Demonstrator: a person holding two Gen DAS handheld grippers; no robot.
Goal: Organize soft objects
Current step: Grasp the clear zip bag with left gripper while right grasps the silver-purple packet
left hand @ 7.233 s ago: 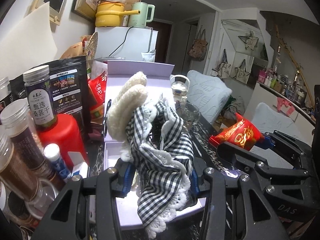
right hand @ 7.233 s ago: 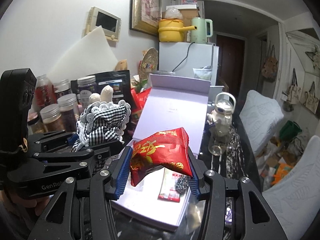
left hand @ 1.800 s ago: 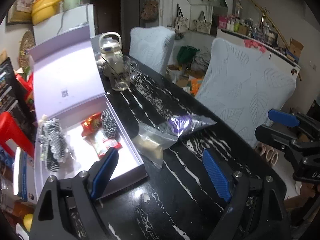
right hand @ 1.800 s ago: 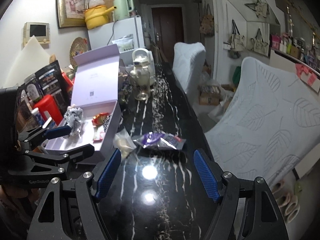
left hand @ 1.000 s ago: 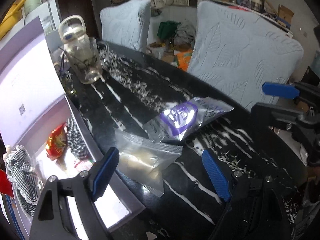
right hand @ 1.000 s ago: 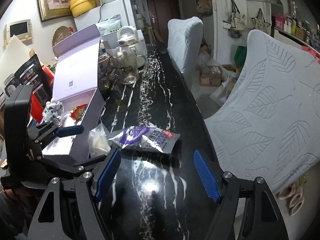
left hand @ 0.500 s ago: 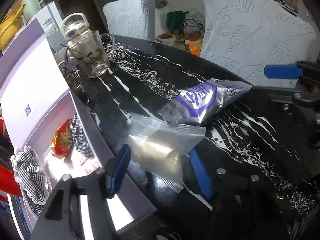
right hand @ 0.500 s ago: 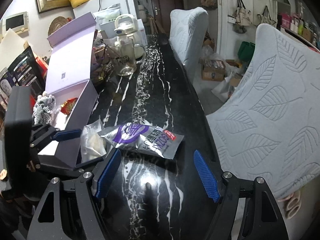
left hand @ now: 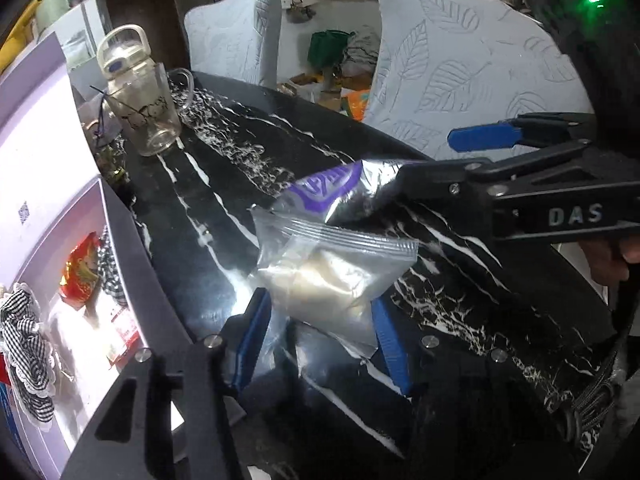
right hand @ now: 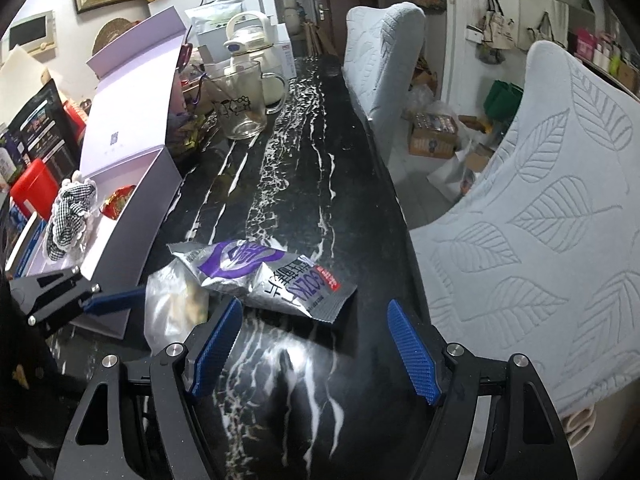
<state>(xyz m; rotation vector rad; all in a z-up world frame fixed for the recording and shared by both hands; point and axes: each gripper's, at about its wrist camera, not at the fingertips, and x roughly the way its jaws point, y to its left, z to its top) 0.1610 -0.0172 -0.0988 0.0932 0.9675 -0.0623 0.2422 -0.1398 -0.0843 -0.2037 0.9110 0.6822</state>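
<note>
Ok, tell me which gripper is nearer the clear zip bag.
Left. The left gripper has its fingers on either side of the clear zip bag; the right gripper hovers open beside it, nearer the silver-purple packet.

Hidden and cut-off parts

We see the clear bag partly behind the blue finger; the silver packet disappears behind a black arm; the lavender box runs off-frame.

The left wrist view looks down close over the black marble bench, toward 12 o'clock. The right wrist view sits higher and farther back, facing along the bench's length. Both share the purple snack packet, clear zip bag and lilac box
</note>
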